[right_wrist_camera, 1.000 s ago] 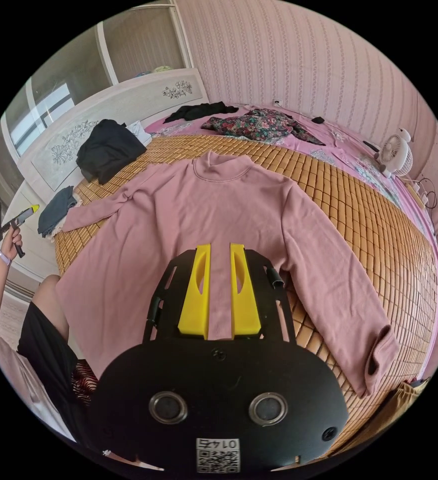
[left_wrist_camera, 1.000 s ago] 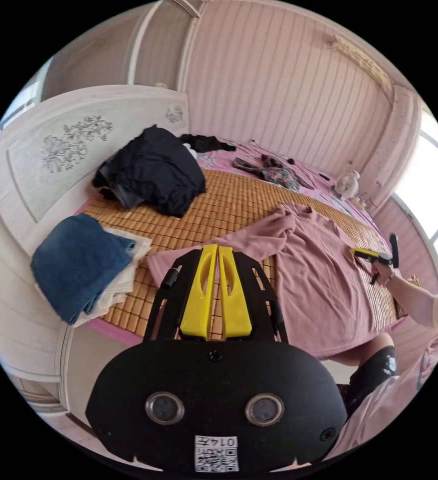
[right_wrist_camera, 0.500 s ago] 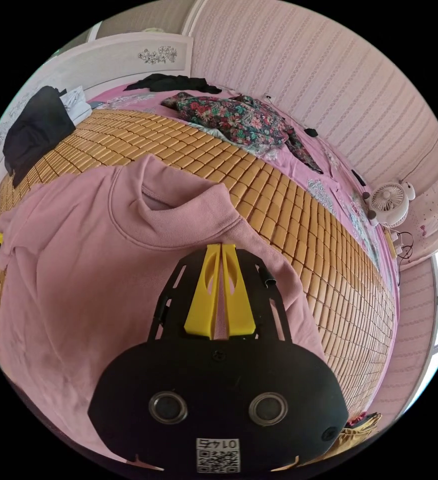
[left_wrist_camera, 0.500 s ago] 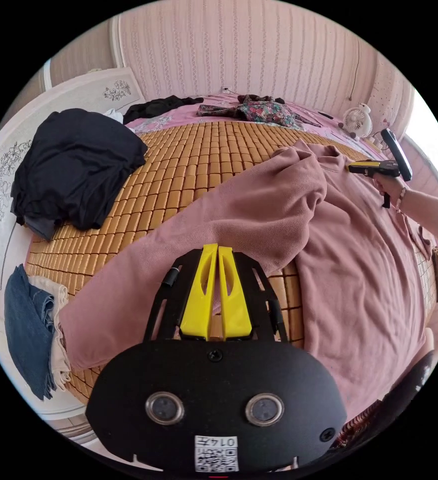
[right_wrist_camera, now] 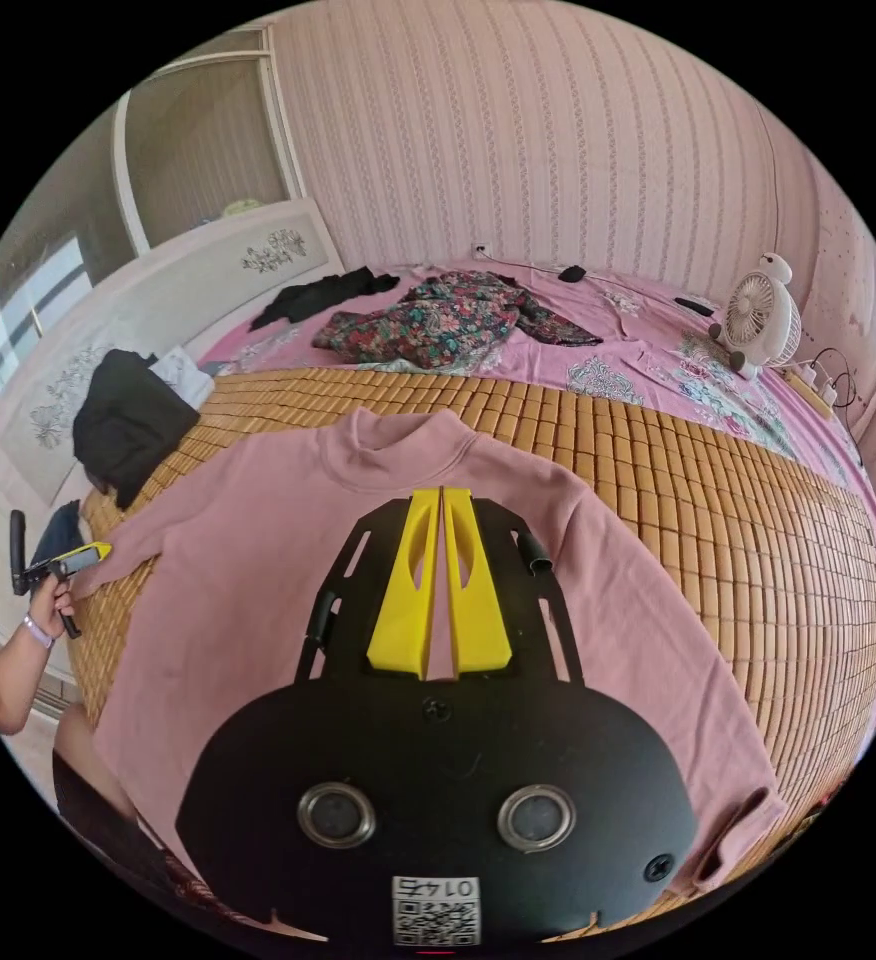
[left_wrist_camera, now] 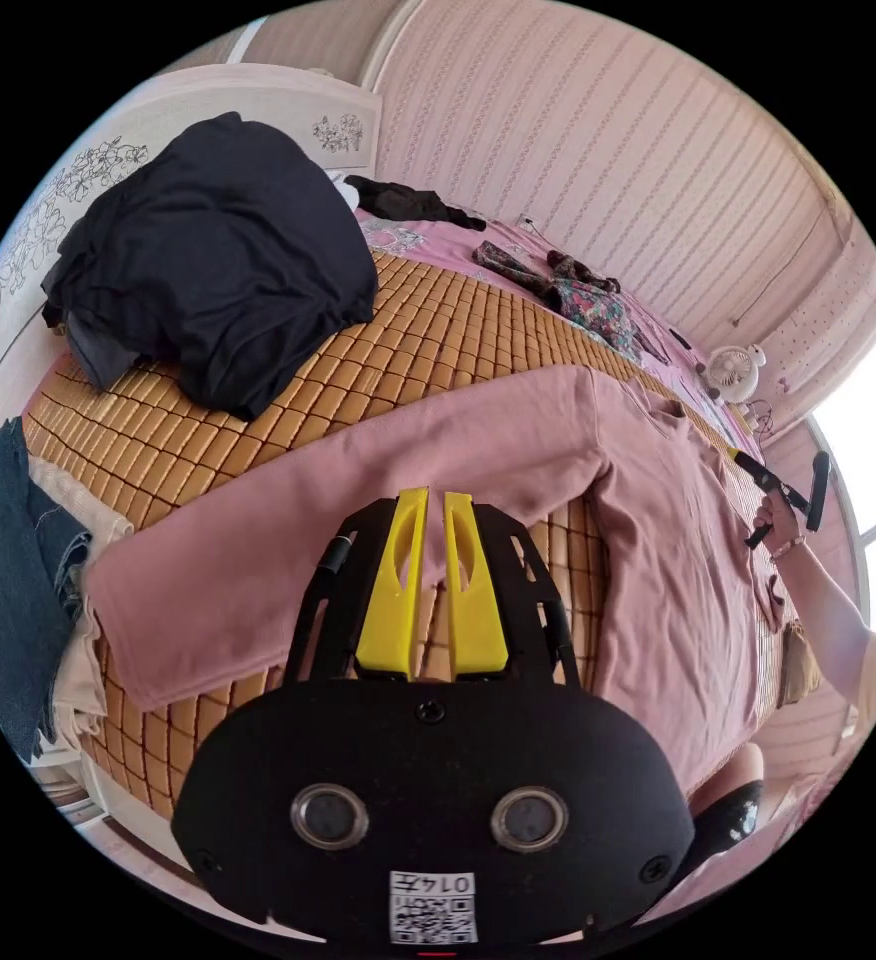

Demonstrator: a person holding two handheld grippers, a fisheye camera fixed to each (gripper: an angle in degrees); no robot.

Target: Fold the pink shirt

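The pink shirt lies flat, front up, on the bamboo mat, collar toward the far wall and both sleeves spread out. In the left gripper view its left sleeve runs straight across the mat under my left gripper, whose jaws stand a narrow gap apart with nothing between them. The right gripper hovers over the chest with its jaws shut and no cloth in them. A hand holds the right gripper over the shirt's far side, and another holds the left gripper by the sleeve cuff.
A black clothes pile sits by the white headboard. A folded denim and cream stack lies at the mat's corner. A floral garment and a small fan lie on the pink sheet beyond. The person's leg is at the bed edge.
The bunched left sleeve now lies straight and flat. My left jaws have parted slightly. The right gripper has lifted back from the shoulder, still shut.
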